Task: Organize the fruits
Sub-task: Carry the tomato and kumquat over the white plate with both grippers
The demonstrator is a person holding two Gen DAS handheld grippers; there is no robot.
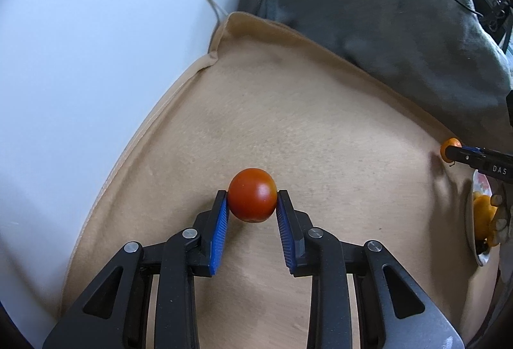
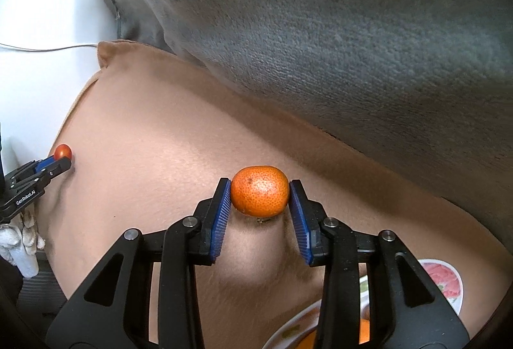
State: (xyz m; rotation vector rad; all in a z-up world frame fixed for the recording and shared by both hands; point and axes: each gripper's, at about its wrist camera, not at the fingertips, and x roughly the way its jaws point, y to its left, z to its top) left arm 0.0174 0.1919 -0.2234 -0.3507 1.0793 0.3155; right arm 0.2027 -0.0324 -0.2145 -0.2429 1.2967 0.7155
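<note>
My left gripper (image 1: 252, 193) is shut on a red tomato (image 1: 252, 195), held between its blue pads just above the tan cushion (image 1: 288, 124). My right gripper (image 2: 259, 185) is shut on an orange tangerine (image 2: 259, 191), close over the same cushion. In the right wrist view the left gripper (image 2: 64, 160) with the tomato (image 2: 62, 151) shows at the far left. In the left wrist view the right gripper (image 1: 449, 153) with the tangerine (image 1: 449, 146) shows at the right edge.
A floral plate (image 2: 449, 285) with orange fruit lies below the right gripper; it also shows at the right edge of the left wrist view (image 1: 471, 220). A grey pillow (image 2: 352, 44) lies behind the cushion. A white surface (image 1: 96, 60) with cables lies to the left.
</note>
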